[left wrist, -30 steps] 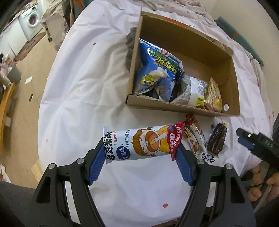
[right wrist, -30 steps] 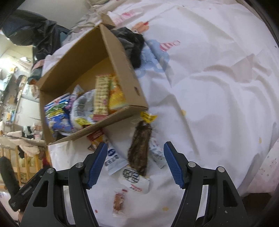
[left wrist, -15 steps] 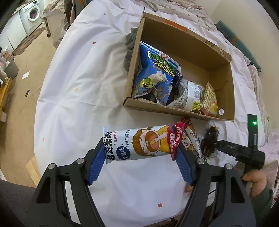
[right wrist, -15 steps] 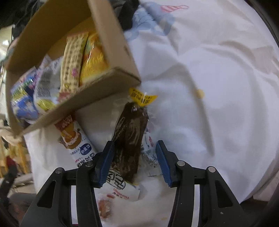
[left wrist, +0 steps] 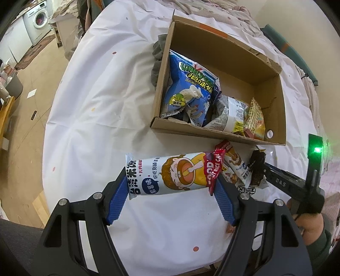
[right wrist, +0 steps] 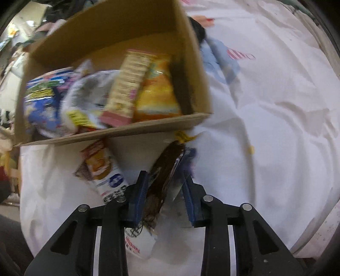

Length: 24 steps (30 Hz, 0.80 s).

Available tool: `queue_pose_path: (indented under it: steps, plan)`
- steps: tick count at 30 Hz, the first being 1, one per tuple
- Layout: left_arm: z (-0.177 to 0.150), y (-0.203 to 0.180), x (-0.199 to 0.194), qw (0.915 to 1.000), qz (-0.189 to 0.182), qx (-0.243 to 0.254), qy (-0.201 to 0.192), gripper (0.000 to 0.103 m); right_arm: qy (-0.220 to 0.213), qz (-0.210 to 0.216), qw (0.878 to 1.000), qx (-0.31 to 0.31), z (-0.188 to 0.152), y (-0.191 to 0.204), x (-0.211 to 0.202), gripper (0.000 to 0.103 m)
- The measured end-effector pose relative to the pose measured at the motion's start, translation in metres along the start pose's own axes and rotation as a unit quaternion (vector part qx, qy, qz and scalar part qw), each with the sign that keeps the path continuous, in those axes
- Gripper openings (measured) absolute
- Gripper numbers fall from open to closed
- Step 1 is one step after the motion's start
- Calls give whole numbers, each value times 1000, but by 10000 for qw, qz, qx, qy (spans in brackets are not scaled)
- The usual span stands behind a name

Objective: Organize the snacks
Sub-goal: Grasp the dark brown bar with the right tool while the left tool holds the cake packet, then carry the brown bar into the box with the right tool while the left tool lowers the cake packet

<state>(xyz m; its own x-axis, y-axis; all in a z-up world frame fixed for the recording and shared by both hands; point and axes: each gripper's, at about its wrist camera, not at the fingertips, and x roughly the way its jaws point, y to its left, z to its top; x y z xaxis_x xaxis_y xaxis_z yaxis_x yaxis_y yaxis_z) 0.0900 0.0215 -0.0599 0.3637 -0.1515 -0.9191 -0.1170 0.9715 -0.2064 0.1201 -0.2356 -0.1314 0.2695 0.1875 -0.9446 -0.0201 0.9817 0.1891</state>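
Rice cake pack (left wrist: 170, 175) clamped endwise by left gripper (left wrist: 171, 198), ready for box (left wrist: 274, 135); right gripper (right wrist: 163, 192) jaws just closing around dark snack (right wrist: 163, 176), grip unconfirmed.

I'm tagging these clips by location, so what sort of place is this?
Probably a lived-in home: a washing machine stands in the background, and a cardboard box of snacks sits on a white sheet with bedding beyond.

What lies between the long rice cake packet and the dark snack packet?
Two small snack packets lie between the rice cake packet and the dark snack packet; the left wrist view shows this.
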Motion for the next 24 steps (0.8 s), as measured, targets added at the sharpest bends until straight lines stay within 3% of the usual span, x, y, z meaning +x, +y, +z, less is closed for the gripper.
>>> queue_pose_path:
  steps: [3, 5, 10, 14, 17, 24]
  plan:
    - [0, 1, 1, 10000, 5, 3, 14, 71, 21, 525, 9985, 165, -2, 3, -5, 33]
    - [-1, 0, 2, 10000, 12, 21, 31, 71, 276, 921, 9947, 373, -1, 1, 3, 33]
    - [1, -4, 6, 9999, 57, 90, 69, 71, 620, 1064, 9883, 903, -2, -14, 24, 21]
    - [0, -1, 6, 10000, 24, 38, 84, 71, 364, 1244, 9884, 793, -7, -20, 7, 13]
    - [1, -3, 6, 9999, 23, 79, 82, 71, 328, 1428, 9849, 923, -17, -24, -5, 12]
    - [-2, -7, 8, 9996, 204, 201, -4, 71, -280, 1673, 9792, 1111, -27, -38, -50, 12]
